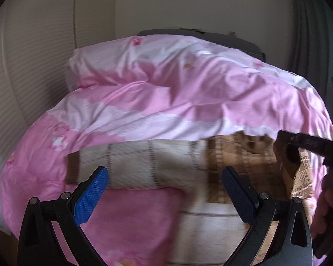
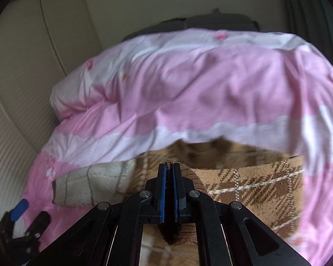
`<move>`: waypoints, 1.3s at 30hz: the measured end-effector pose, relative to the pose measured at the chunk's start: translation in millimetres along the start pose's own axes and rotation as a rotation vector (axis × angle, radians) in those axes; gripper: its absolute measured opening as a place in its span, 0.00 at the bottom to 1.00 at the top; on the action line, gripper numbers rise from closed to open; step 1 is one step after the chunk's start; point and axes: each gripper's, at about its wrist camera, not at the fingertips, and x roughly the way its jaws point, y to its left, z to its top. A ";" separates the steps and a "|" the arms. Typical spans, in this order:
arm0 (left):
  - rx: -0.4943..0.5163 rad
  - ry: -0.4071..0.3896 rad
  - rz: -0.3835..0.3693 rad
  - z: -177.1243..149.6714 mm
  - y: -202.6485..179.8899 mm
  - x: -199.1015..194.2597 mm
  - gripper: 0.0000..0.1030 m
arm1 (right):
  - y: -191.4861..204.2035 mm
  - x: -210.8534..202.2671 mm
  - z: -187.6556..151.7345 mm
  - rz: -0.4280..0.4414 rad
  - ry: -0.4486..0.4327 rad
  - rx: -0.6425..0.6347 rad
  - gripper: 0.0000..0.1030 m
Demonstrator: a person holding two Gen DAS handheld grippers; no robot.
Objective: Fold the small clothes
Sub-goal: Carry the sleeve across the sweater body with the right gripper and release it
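A brown and cream plaid garment lies on the bed, its far edge tucked under the pink duvet. My right gripper is shut on a brown corner of the garment, and the cloth folds up and drapes from the pinch. In the left wrist view the right gripper shows at the right edge with that lifted corner hanging from it. My left gripper is open over the cream part, with nothing between its blue pads. The left gripper also appears at the lower left of the right wrist view.
A rumpled pink and white duvet covers the bed behind the garment. A ribbed cream wardrobe stands on the left, a dark headboard at the back, a grey curtain on the right. A person's hand holds the right gripper.
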 end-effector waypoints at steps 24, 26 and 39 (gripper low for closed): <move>-0.017 0.065 -0.111 -19.4 0.8 42.3 1.00 | 9.0 18.5 -32.3 -0.004 0.006 -0.067 0.31; -0.005 0.070 -0.146 -20.4 -16.4 41.4 1.00 | -8.6 -6.7 -38.8 -0.034 -0.033 -0.050 0.31; 0.163 0.120 -0.185 -44.7 -117.4 73.3 0.83 | -145.9 -69.3 -121.5 -0.294 -0.009 0.049 0.31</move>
